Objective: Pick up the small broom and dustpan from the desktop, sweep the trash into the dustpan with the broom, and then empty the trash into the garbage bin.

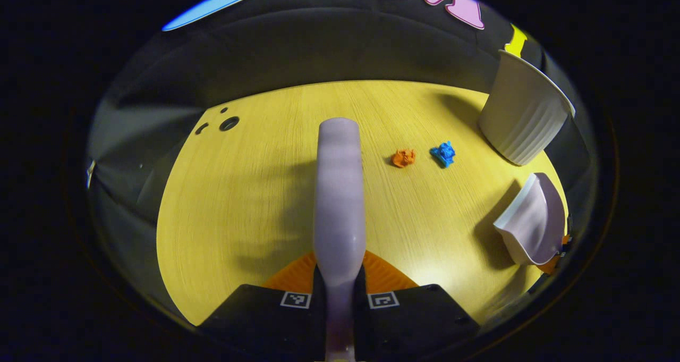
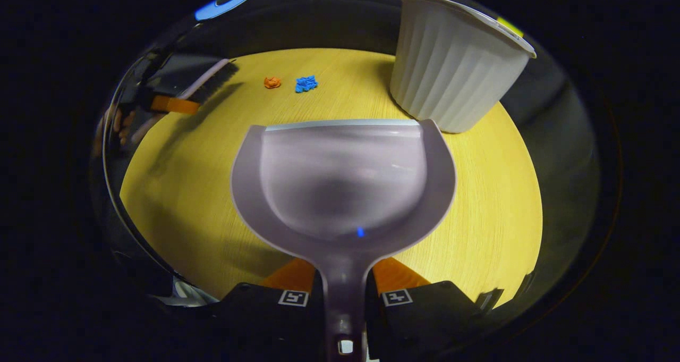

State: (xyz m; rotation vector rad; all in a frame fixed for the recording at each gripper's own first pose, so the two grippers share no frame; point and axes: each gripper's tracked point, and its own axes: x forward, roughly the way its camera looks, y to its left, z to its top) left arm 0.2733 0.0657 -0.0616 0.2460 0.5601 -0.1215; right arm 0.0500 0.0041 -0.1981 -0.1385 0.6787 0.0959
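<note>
Left gripper view has the left claw [image 1: 340, 298] clamped on the broom [image 1: 339, 192], both fingers pressing its narrow handle. The broom's long axis runs straight ahead from the claw, its back showing as a pale lilac bar held above the yellow worktop [image 1: 239, 208]. Ahead and to the right of the claw lie an orange scrap [image 1: 404, 158] and a blue scrap [image 1: 443, 153], just beside each other but apart. Farther right stands the white ribbed bin [image 1: 523, 112], upright, and near it the dustpan [image 1: 534, 221] hangs in the air, tilted.

Right gripper view has the right claw [image 2: 344, 298] closed on the dustpan's [image 2: 342, 181] handle. The handle runs straight out from the claw and the pan's open lip points away from it, toward the scraps [image 2: 306, 83] far ahead and left. The bin [image 2: 451, 64] stands ahead to the right, just past the lip. Far left, the broom's dark bristles [image 2: 215, 80] point toward the orange scrap [image 2: 272, 82].
</note>
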